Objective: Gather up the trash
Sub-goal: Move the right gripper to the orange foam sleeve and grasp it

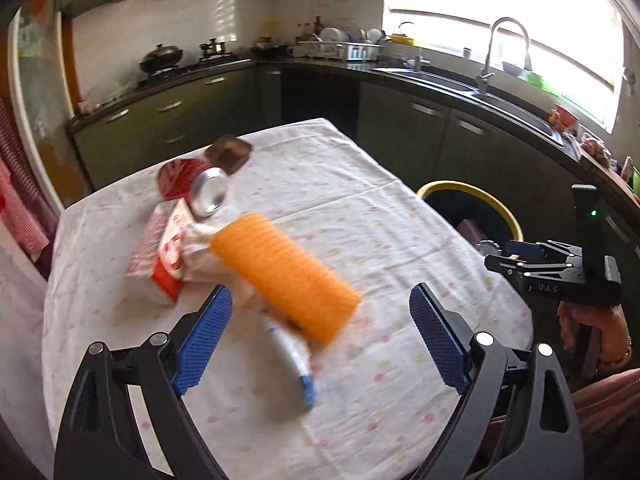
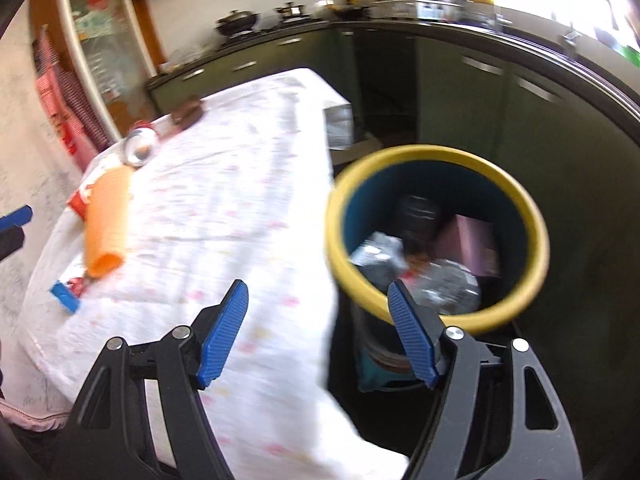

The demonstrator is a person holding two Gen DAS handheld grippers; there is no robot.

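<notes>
In the left wrist view an orange ribbed cup [image 1: 284, 272] lies on its side on the white tablecloth [image 1: 360, 220], partly over a white tube with a blue cap [image 1: 294, 360]. My left gripper [image 1: 320, 336] hovers just short of them, open wide, its pads touching nothing. Behind the cup lie a red-and-white paper packet [image 1: 160, 252], a red can [image 1: 200, 190] and a brown wrapper [image 1: 228, 152]. My right gripper [image 2: 318, 332] is open and empty over the table's edge, beside a blue bin with a yellow rim [image 2: 336, 240]. Crumpled trash [image 2: 440, 280] lies inside the bin.
The bin [image 1: 508, 220] stands on the floor off the table's right side. Dark green cabinets [image 1: 400, 120] with a sink and stove run along the back and right. A person's hand [image 1: 600, 332] holds the right gripper [image 1: 500, 256]. The left gripper's tip [image 2: 14, 224] shows at the right wrist view's left edge.
</notes>
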